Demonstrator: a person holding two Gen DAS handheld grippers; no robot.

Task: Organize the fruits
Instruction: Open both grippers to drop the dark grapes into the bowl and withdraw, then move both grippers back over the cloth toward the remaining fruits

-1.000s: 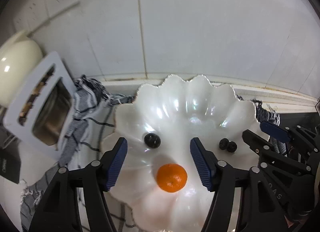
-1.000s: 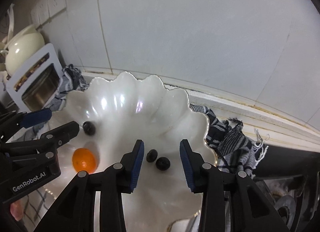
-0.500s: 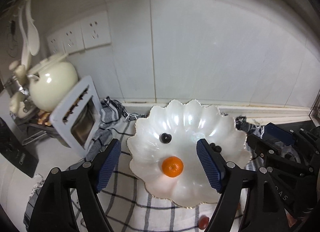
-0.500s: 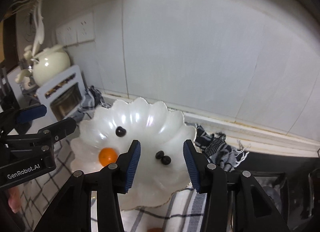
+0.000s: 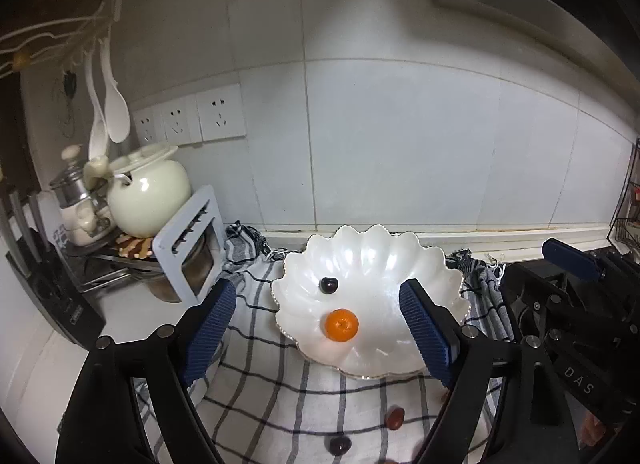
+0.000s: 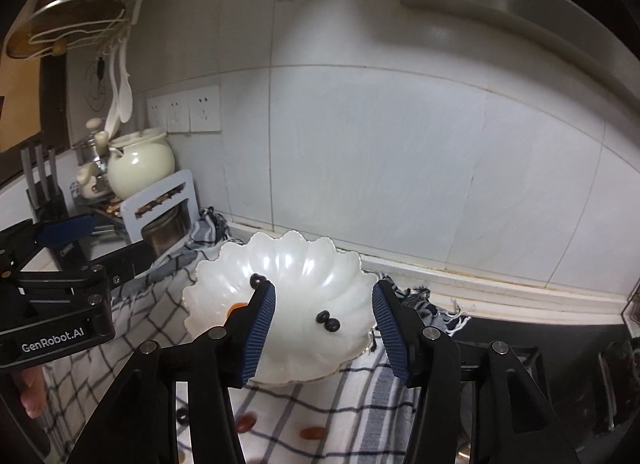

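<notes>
Both tongs are hanging empty with jaws spread wide: left gripper point(image 5: 318, 322) and right gripper point(image 6: 324, 322) are framing the white scalloped bowl point(image 5: 436, 264) from above and in front, touching nothing.

Bowl is sitting on the checked cloth point(image 5: 280, 396) near the wall. It is holding a small orange point(image 5: 341, 325) toward its front, one dark berry point(image 5: 329, 285) behind that, and a touching pair of dark berries point(image 6: 328, 320) toward its right side.

Loose fruit is lying on the cloth in front of the bowl — a reddish oblong fruit point(image 5: 395, 418) and a dark round one point(image 5: 340, 444); the right view is showing further oblong pieces point(image 6: 312, 433); kind too small to tell.

Handling judgement: pieces are looking light, smooth-skinned and likely to roll or squirt out of a hard pinch — soft closing advised. Oblong fruit in the left view is lying tilted, long axis running roughly near-left to far-right; gripping across its short middle seems best. Round ones are showing no axis worth noting.

Bowl is probably brittle.
</notes>
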